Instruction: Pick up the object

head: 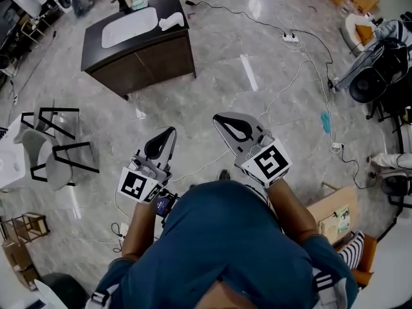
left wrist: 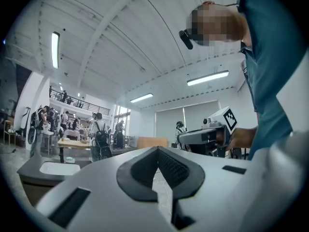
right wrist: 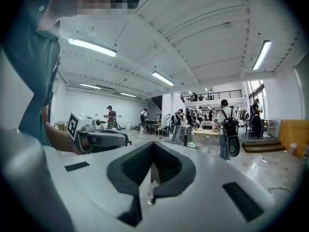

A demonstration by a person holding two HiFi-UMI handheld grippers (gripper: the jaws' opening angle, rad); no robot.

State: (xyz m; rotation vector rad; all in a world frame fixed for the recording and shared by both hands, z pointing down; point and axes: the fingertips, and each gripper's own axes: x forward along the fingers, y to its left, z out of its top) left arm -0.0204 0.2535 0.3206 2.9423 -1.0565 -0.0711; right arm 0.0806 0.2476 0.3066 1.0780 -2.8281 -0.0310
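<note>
Left tool (head: 170, 132) and right tool (head: 219, 117) point level, closed.

Bright ceiling strip lights (right wrist: 91, 47) glare off the glossy floor (head: 248, 73); both gripper views bulge, corners black.

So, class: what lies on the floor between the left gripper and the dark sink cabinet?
Nothing but bare grey floor tile, as the head view shows, from the left gripper up to the sink cabinet.
</note>
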